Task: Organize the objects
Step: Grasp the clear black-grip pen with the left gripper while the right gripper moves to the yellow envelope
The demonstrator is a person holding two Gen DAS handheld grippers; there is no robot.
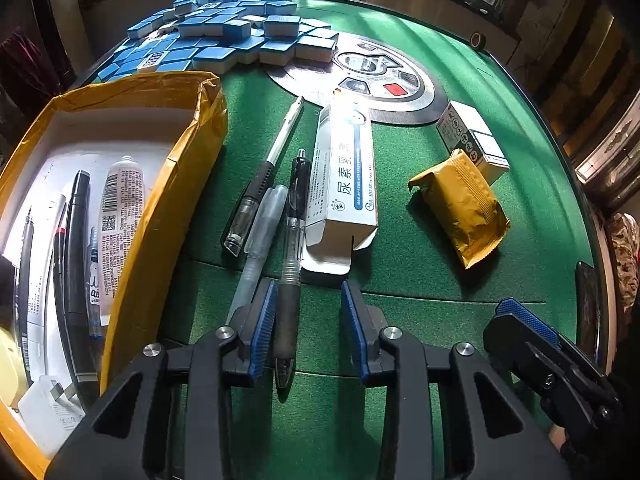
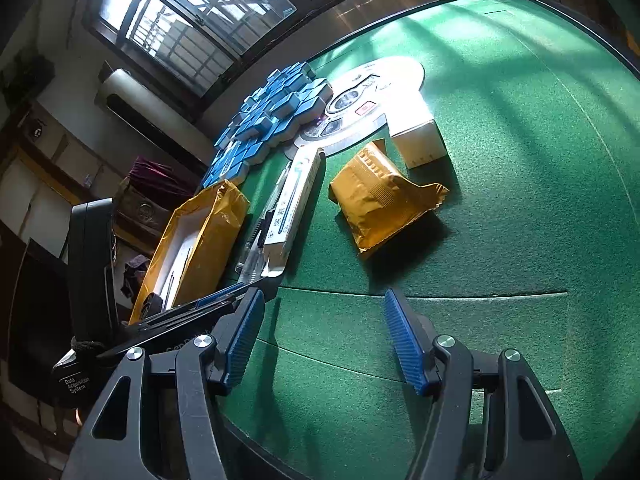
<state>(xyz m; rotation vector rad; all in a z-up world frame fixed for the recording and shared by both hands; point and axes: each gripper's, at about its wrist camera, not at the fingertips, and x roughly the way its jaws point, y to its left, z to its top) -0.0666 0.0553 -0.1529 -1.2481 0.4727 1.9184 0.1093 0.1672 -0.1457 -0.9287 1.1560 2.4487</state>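
The left gripper (image 1: pixel 308 312) stands partly spread over the green felt table (image 1: pixel 420 240). A black-gripped clear pen (image 1: pixel 289 276) lies between its blue ribbed pads, its rubber grip against the left pad (image 1: pixel 266 320) while a gap shows at the right pad, so it is not pinched. Just left of that pen lies a frosted translucent pen (image 1: pixel 260 236), and beyond it a black-and-white capped pen (image 1: pixel 264 176). Straight ahead, touching the pens' right side, is a white cardboard ointment box (image 1: pixel 344 184) with its near flap open. Further left stands the yellow-taped white cardboard tray (image 1: pixel 168 200), holding a white tube (image 1: pixel 120 216) and dark pens; its right wall is near the left finger. To the right lie a yellow padded parcel (image 1: pixel 464 204) and a small white carton (image 1: pixel 472 136), with bare felt between them and the tongs. Far ahead is a heap of blue-backed mahjong tiles (image 1: pixel 232 32).

The right gripper (image 2: pixel 324 336) is spread wide and empty over bare felt, the table's near edge just under it
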